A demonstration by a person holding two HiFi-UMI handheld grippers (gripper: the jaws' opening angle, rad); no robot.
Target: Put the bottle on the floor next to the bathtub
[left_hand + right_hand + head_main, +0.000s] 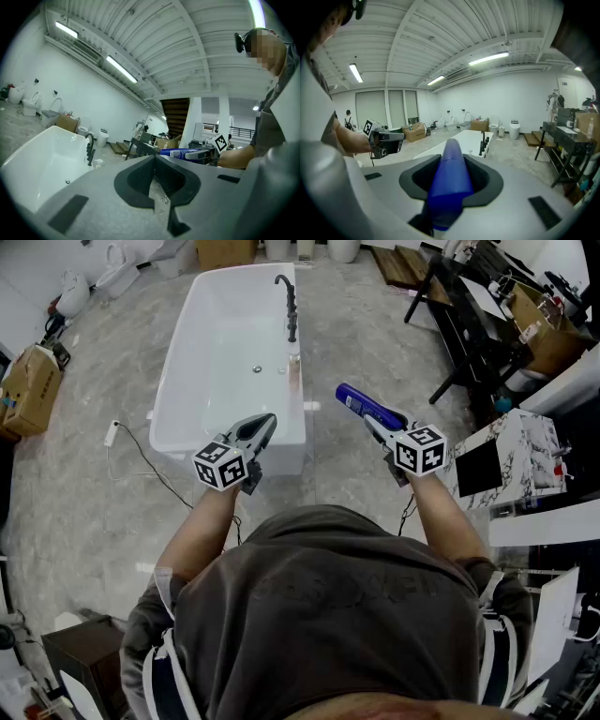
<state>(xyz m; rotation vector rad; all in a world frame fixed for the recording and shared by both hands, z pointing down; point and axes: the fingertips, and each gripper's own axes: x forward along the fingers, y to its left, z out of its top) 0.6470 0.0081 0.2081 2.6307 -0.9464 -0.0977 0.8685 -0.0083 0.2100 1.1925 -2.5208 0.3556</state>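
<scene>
A blue bottle [364,407] lies lengthwise between the jaws of my right gripper [379,423], which is shut on it; it points up and away over the grey floor, to the right of the bathtub. In the right gripper view the blue bottle [450,180] fills the middle of the jaws. The white bathtub [192,367] stands ahead with a dark tap [289,306] on its right rim. My left gripper [261,430] hovers over the tub's near right corner, its jaws closed together with nothing between them. The left gripper view shows the bathtub [33,164] at lower left.
A cardboard box [30,390] stands at far left. A white cable [141,457] trails on the floor left of the tub. Dark tables [478,315] with clutter and a marble-patterned block [520,442] crowd the right. Toilets [515,129] line the far wall.
</scene>
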